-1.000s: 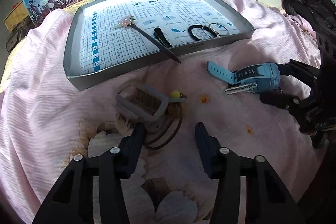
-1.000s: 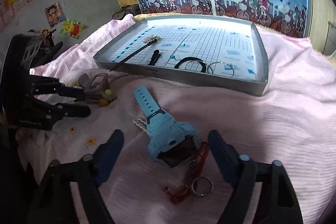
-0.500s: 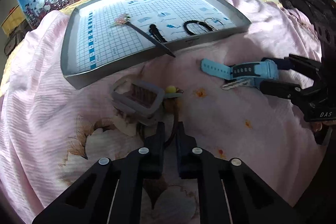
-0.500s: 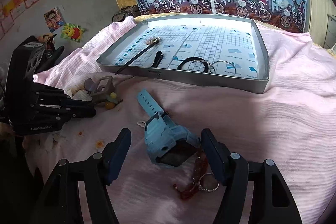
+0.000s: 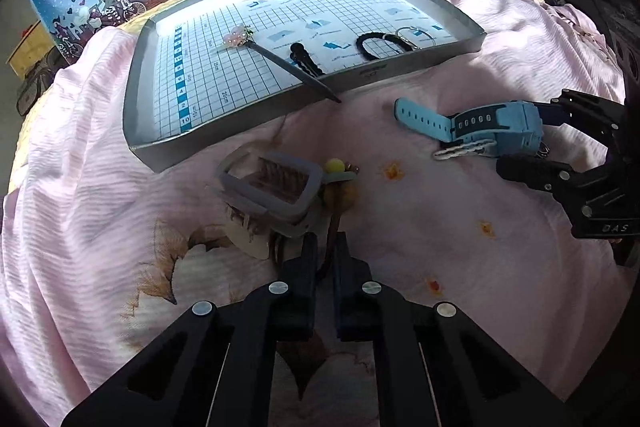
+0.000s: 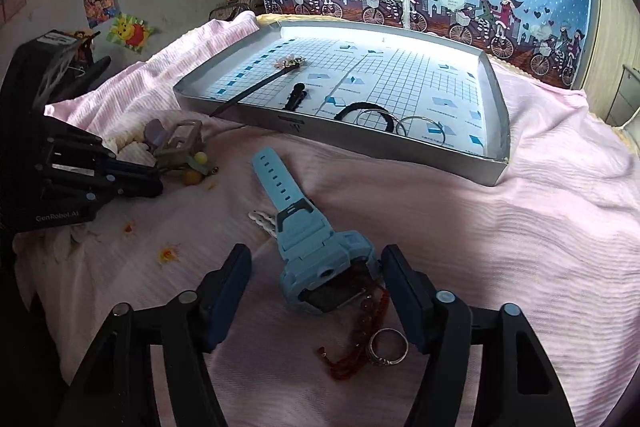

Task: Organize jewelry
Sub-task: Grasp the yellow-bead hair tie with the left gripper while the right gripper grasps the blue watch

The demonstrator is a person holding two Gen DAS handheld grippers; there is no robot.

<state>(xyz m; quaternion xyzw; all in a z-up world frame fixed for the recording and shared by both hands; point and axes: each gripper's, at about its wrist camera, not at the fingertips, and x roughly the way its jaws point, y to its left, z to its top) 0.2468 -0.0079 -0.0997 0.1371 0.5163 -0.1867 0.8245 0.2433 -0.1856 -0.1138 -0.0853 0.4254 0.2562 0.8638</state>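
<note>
Left gripper [image 5: 325,247] pinching brown cord [image 5: 333,227]; right gripper [image 6: 316,267] wide; tray [image 6: 494,163] holds hairpin [image 6: 256,89].

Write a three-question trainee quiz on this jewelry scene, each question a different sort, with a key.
1. True or false: the blue watch already lies inside the grey tray.
2. Multiple choice: the left gripper has its jaws closed on A) the brown cord, B) the silver ring, C) the black hair tie.
3. Fill in: the right gripper has its jaws ____ on either side of the watch.

Key: 1 false; 2 A; 3 open.
</note>
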